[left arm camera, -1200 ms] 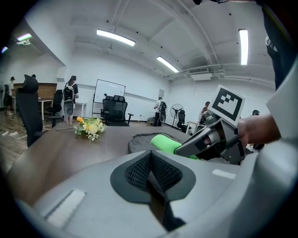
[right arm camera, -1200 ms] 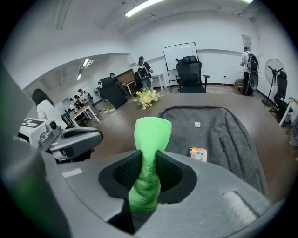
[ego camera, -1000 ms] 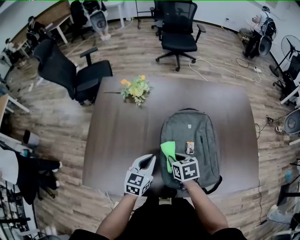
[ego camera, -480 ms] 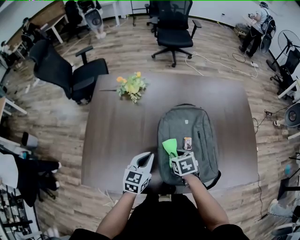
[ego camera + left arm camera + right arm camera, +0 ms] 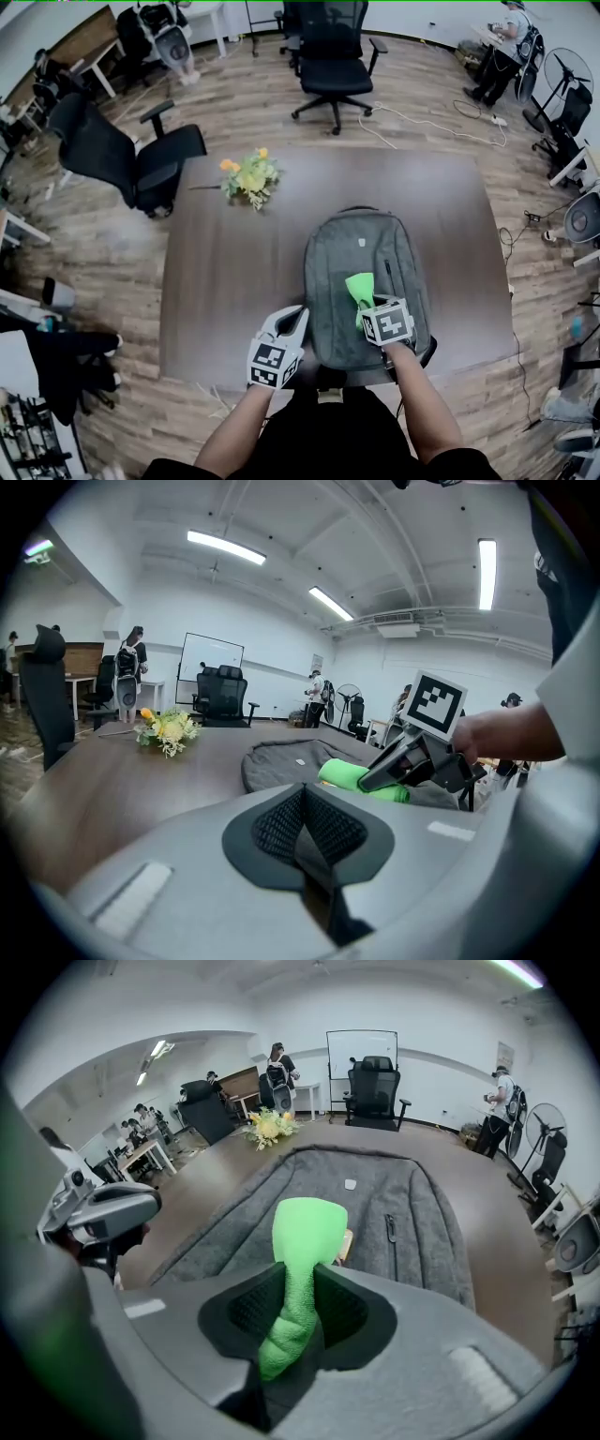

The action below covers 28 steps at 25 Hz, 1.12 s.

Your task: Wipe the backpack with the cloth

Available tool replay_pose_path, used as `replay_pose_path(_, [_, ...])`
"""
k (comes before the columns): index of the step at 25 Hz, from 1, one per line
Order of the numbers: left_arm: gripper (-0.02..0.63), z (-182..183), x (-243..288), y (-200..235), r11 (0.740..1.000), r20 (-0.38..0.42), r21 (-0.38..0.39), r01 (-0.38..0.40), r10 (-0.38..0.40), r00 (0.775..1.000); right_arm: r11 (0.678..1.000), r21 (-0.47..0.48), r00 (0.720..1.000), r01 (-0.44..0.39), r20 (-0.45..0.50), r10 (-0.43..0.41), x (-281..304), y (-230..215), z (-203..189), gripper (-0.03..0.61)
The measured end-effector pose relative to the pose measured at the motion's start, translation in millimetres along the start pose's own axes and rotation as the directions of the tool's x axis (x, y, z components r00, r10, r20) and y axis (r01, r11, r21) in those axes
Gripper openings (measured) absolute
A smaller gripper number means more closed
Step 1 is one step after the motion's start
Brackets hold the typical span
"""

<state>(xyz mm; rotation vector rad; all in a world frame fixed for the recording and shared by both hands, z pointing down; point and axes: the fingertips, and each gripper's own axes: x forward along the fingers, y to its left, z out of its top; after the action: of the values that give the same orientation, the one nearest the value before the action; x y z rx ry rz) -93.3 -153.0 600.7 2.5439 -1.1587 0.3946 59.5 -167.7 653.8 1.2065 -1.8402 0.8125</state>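
Green cloth (image 5: pixel 360 286) sitting further right on backpack (image 5: pixel 361 246) than second ago, right gripper (image 5: pixel 368 306) clamping it. Backpack lying flat on table (image 5: pixel 225 281), long axis running away from person, top pointing at far edge. Left gripper (image 5: pixel 296 319) hovering beside backpack, jaws closed, empty. Backpack's near end hiding behind right gripper.

A bright green cloth (image 5: pixel 358 284) of soft, nubby terry is bunching between the black, mesh-textured pads (image 5: pixel 251 1312) of the right gripper (image 5: pixel 368 306), whose smooth, matt grey plastic shell is matching that of the left gripper (image 5: pixel 292 319). The backpack (image 5: pixel 361 246) is showing a matt, felt-like grey fabric, while the dark brown table (image 5: pixel 234 272) is giving off a smooth, faint sheen above a floor (image 5: pixel 103 234) of wood-grain planks.
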Motion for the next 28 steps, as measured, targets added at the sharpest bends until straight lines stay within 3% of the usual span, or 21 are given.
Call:
replay_pose_path(8, [0.018,0.4,8.7,-6.3,1.0,-0.009,-0.003,0.021,-0.022,1.0,0.997,-0.025,0.996,0.07,-0.056,-0.072,-8.0,-41.7,-11.3,0.098])
replay_pose_path(15, [0.018,-2.2,11.8,-10.9,1.0,-0.011,-0.002,0.028,-0.028,1.0,0.98,-0.106,0.98,0.169,-0.083,-0.178,-20.9,-79.8,-20.7,0.098])
replay_pose_path(24, [0.018,3.9,8.6,-10.4,1.0,-0.003,-0.001,0.025,-0.025,1.0,0.967,-0.095,0.965,0.239,-0.092,-0.247,-37.8,-117.7,-31.5,0.098])
replay_pose_path(28, [0.018,3.1,8.1,-9.0,1.0,-0.004,-0.001,0.023,-0.023,1.0,0.966,-0.07,0.967,0.248,-0.05,-0.252,-45.3,-115.7,-25.9,0.098])
